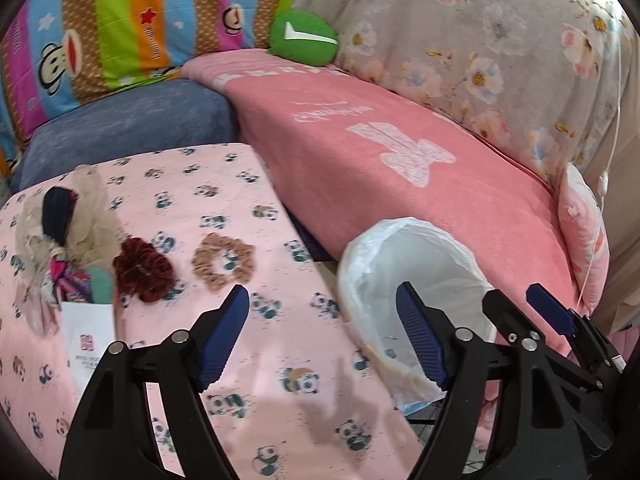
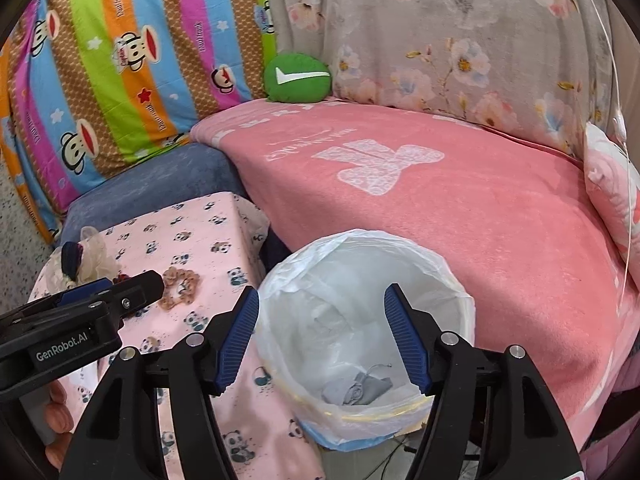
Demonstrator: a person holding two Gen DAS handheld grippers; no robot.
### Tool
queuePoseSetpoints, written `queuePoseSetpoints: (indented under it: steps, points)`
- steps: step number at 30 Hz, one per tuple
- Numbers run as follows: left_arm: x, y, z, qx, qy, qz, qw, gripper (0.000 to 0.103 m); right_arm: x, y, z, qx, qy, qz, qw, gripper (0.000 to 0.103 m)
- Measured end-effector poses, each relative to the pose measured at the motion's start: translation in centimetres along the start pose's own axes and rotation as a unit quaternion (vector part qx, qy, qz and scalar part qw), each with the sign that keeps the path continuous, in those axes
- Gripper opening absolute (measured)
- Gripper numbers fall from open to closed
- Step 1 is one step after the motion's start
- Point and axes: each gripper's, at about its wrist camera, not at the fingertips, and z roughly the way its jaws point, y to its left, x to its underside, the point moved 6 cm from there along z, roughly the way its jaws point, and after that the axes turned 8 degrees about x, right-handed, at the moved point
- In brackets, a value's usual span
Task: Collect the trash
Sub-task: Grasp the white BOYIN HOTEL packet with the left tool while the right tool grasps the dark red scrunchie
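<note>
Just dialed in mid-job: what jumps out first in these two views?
The white-lined trash bin stands against the pink blanket, grey crumpled trash at its bottom, the open right claw above it. Left of it, on the panda-print cloth, lie a tan scrunchie and a dark red scrunchie.

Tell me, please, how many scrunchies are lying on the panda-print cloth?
2 clearly: a dark red scrunchie and a tan scrunchie just to its right, both in front of the fabric pile, which may hide more.

The bin (image 2: pixel 366 320) stands between the desk (image 2: pixel 208 236) on its left and the sofa (image 2: pixel 460 216) behind. Two scrunchies (image 1: pixel 223 261) lie on the desk. Crumpled trash (image 2: pixel 358 390) lies in the bin.
</note>
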Motion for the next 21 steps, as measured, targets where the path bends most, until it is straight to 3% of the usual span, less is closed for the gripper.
queuePoseSetpoints:
  steps: [4, 8, 15, 21]
  points:
    - [0.6, 2.6, -1.1, -0.026, -0.001, -0.014, 0.9996, 0.085, 0.5, 2.1, -0.5, -0.012, 0.002, -0.012, 1.000, 0.065]
    - [1.4, 5.5, -2.3, -0.060, -0.001, -0.028, 0.9978, 0.090, 1.0, 4.2, -1.0, -0.024, 0.005, -0.025, 0.999, 0.069]
    - [3.9, 11.1, -3.4, -0.128, 0.019, -0.045, 0.9906, 0.093, 2.3, 8.1, -1.5, -0.044, 0.014, -0.049, 0.998, 0.070]
    - [6.1, 15.7, -3.4, -0.151, 0.041, -0.084, 0.9841, 0.093, 3.8, 11.2, -1.2, -0.060, 0.030, -0.065, 0.996, 0.070]
